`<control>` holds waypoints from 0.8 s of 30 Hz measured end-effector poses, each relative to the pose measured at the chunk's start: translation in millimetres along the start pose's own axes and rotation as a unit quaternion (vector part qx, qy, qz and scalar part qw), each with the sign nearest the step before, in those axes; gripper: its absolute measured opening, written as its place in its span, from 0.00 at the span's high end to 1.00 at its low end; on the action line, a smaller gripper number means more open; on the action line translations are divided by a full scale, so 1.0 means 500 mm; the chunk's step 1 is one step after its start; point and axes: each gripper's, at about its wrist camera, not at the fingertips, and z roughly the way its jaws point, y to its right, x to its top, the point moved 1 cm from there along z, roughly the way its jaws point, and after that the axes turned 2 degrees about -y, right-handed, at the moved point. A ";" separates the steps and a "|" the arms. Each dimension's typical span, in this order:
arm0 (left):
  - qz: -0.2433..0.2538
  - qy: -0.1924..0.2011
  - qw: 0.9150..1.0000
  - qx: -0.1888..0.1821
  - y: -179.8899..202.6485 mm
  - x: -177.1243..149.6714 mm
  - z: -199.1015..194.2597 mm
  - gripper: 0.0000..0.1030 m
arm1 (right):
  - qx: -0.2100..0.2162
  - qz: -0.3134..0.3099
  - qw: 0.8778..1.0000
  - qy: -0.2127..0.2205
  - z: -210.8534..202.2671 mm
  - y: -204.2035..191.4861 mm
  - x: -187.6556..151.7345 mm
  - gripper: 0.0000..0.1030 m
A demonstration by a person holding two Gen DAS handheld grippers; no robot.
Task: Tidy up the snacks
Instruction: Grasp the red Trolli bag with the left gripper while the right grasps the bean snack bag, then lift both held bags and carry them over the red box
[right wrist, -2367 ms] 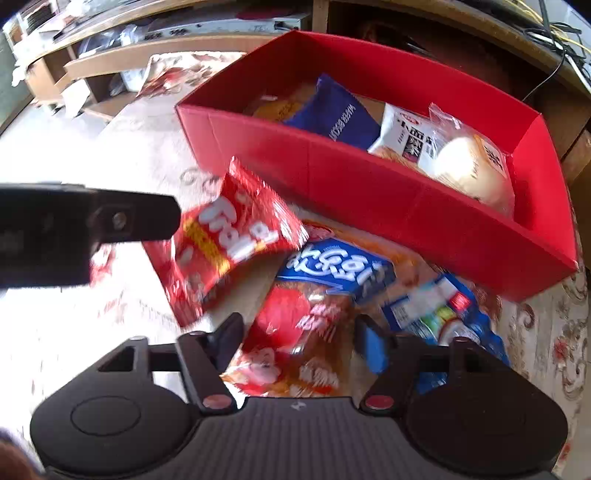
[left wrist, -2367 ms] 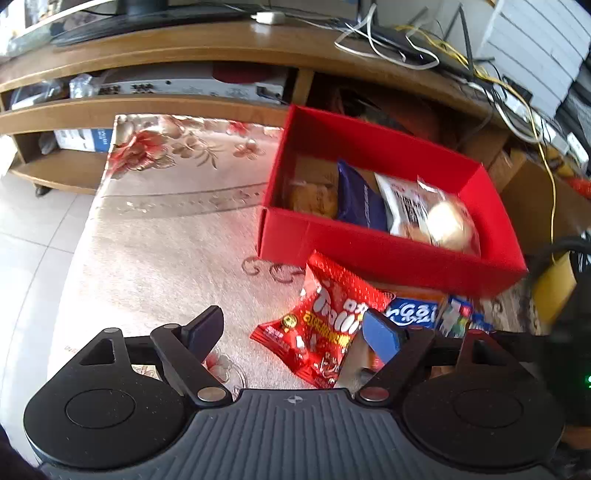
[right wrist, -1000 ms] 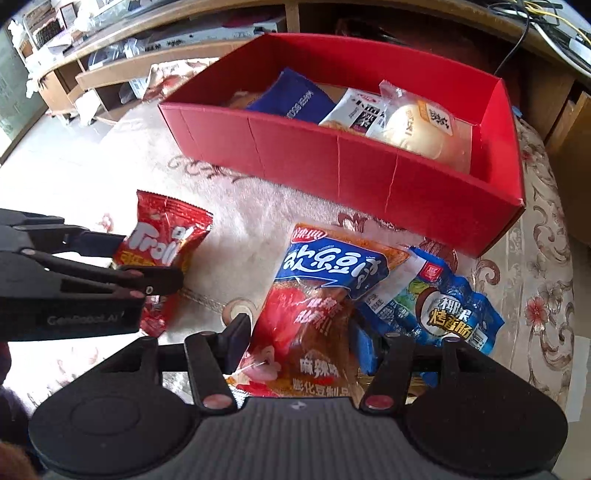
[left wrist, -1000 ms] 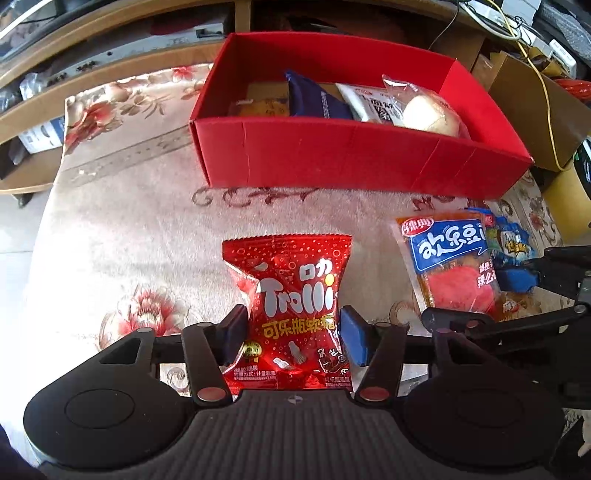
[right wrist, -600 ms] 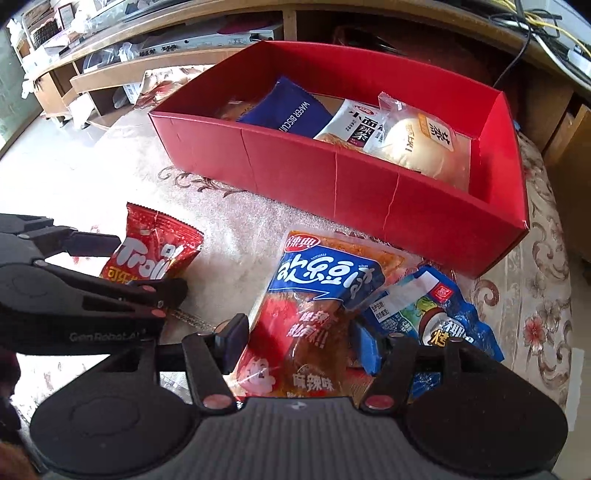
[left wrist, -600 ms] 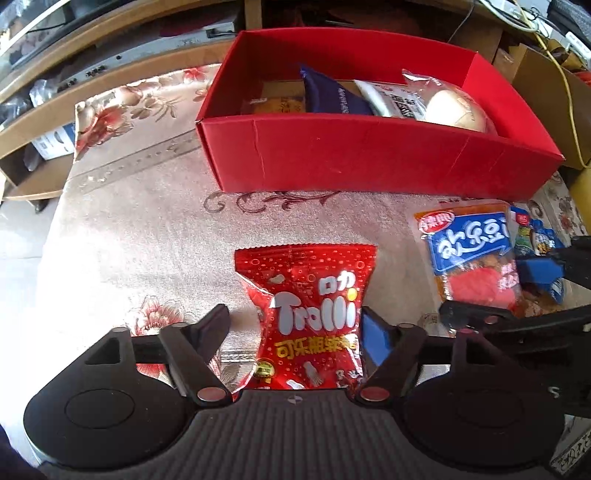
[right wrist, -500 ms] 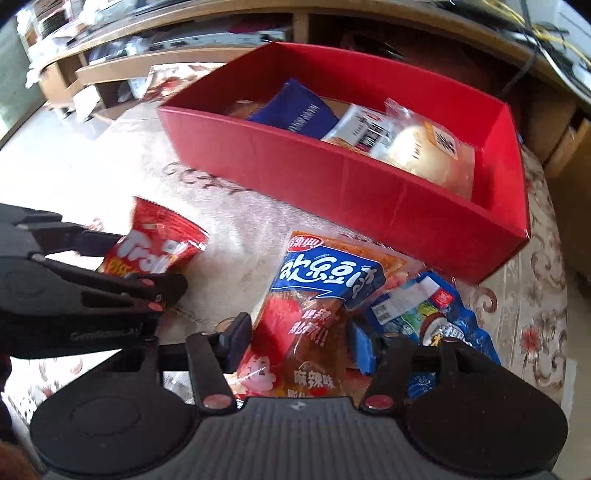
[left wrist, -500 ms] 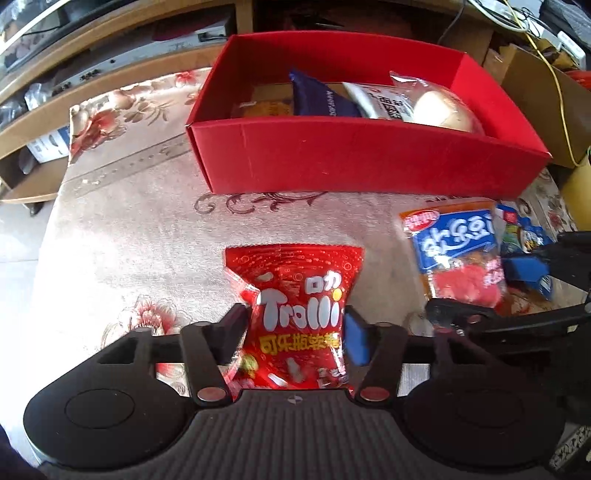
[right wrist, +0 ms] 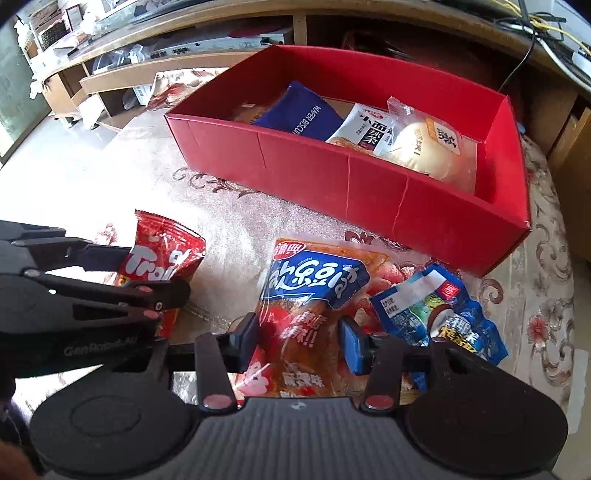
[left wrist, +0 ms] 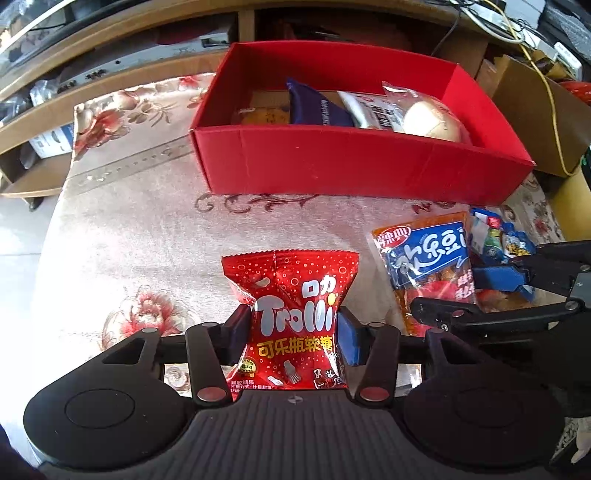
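Observation:
My left gripper (left wrist: 291,328) is shut on a red Trolli candy bag (left wrist: 295,291), pinched at its waist and upright between the pads. The right wrist view shows the same bag (right wrist: 162,258) in that gripper (right wrist: 155,273) at the left. My right gripper (right wrist: 299,339) is shut on an orange and blue snack pack (right wrist: 314,280) that lies on the floral tablecloth, a pad on each long side. A blue packet (right wrist: 436,306) lies beside it on the right. Behind stands the red box (right wrist: 332,177) holding a dark blue wafer pack (right wrist: 306,114), a white pack and a wrapped bun (right wrist: 424,147).
A wooden media shelf (left wrist: 110,92) with devices runs behind the table. Cables (left wrist: 517,33) and a cardboard box (left wrist: 535,110) crowd the back right. The table's left edge drops to a tiled floor (left wrist: 18,240).
The left jaws have closed onto the Trolli bag, squeezing its middle. The right jaws have narrowed around the orange and blue pack. Neither hand has shifted much in the last second.

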 end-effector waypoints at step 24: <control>0.003 -0.023 0.999 0.023 -0.060 -0.024 0.012 0.21 | -0.026 -0.040 0.999 -0.003 -0.002 -0.031 -0.040 0.48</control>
